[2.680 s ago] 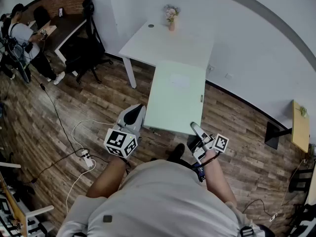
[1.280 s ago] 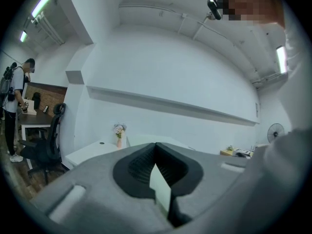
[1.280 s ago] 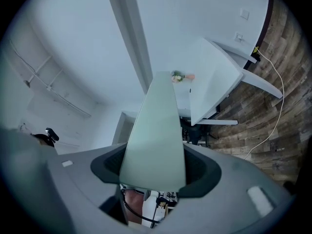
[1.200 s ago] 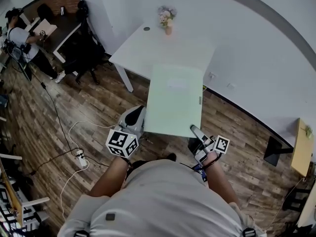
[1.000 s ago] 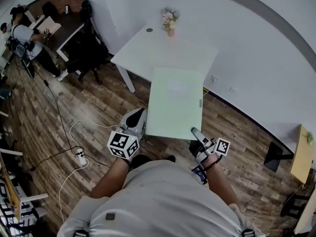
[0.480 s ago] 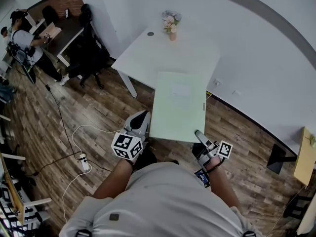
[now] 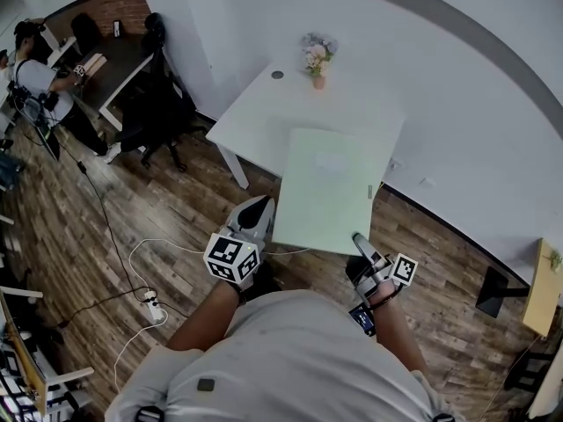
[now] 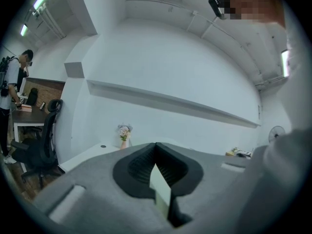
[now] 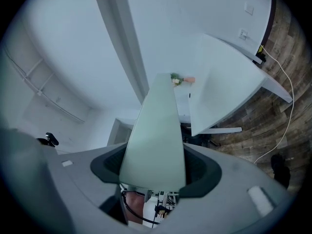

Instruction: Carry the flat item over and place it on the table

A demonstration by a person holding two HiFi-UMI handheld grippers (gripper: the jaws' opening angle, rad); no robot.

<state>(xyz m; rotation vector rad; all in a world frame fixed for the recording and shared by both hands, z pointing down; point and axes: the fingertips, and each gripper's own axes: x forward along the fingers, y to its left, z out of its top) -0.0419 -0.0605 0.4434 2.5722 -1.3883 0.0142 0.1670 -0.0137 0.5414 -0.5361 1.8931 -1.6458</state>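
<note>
The flat item is a pale green panel (image 7: 330, 187) held level in front of the person, its far end over the near edge of the white table (image 7: 255, 117). My left gripper (image 7: 260, 215) is shut on its near left corner and my right gripper (image 7: 359, 239) on its near right corner. The left gripper view shows the panel's thin edge (image 8: 161, 191) wedged between the dark pads of that gripper (image 8: 157, 179). The right gripper view shows the panel's broad face (image 9: 156, 130) running out from that gripper (image 9: 153, 177) toward the table (image 9: 224, 82).
A small vase of flowers (image 7: 318, 60) and a small dark disc (image 7: 278, 75) sit at the table's far side by the white wall. A black office chair (image 7: 158, 104) and a person (image 7: 31, 73) at a desk are far left. A power strip (image 7: 151, 304) with cable lies on the wood floor.
The person has walked toward the white table with the panel in both grippers. The panel's far end, over the floor before, now overlaps the table's near edge.
</note>
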